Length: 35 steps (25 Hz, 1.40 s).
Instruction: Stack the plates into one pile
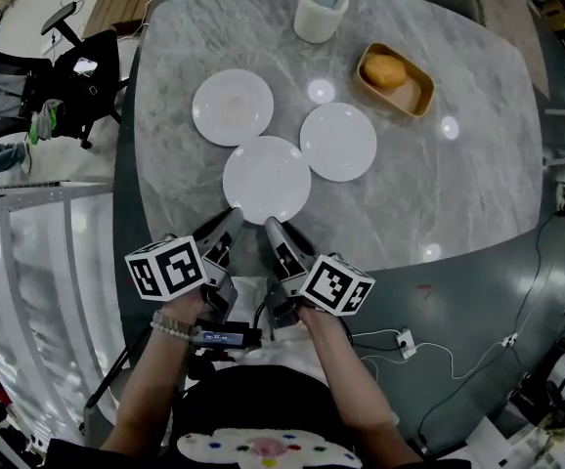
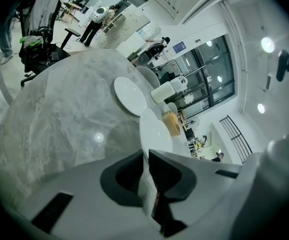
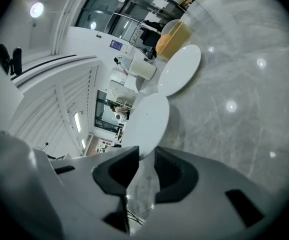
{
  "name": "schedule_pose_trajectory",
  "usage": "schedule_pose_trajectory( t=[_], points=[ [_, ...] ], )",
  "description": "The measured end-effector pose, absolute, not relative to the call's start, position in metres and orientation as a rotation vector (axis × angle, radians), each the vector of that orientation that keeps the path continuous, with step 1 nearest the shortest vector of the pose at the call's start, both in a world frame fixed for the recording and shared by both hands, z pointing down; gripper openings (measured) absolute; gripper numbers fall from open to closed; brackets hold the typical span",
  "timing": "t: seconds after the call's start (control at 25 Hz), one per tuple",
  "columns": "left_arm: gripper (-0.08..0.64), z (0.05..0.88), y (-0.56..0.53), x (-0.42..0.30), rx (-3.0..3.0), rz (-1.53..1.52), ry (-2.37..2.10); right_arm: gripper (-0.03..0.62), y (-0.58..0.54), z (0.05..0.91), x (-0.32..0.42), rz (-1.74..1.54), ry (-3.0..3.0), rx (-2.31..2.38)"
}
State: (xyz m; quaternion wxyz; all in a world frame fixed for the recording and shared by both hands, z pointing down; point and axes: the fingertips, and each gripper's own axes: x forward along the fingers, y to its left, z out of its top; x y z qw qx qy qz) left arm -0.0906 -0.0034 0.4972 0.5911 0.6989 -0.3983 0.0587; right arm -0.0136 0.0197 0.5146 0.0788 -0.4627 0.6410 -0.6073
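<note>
right gripper (image 3: 147, 154) | fingers (image 3: 173, 176) apart | near plate (image 3: 147, 121) rim between | second plate (image 3: 179, 71) beyond

Three round white plates lie unstacked in a tight cluster on the grey marble table (image 1: 458, 193), each plain, glossy and empty. The nearest plate (image 1: 267, 179) sits closest to the table's near edge, its near rim pinched between the jaws of the left gripper (image 1: 232, 213). A dark shadow shows beside it, though whether it is lifted off the marble cannot be told. The left plate (image 1: 233, 106) lies flat farther back and to the left, its rim just beside the nearest plate's. The right plate (image 1: 338, 142) lies flat to the right and a little farther back, its edge meeting the nearest plate's edge — touching or barely overlapping, it is not clear which.
</note>
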Motion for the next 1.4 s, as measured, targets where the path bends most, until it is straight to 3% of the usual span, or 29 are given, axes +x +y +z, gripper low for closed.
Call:
schedule_pose_trajectory(
  t=[1.4],
  points=[
    [0.046,0.506,-0.063,0.048,1.577,0.077,-0.882,0.103,-0.044,0.515,0.117,-1.932,1.962,-1.456]
  ],
)
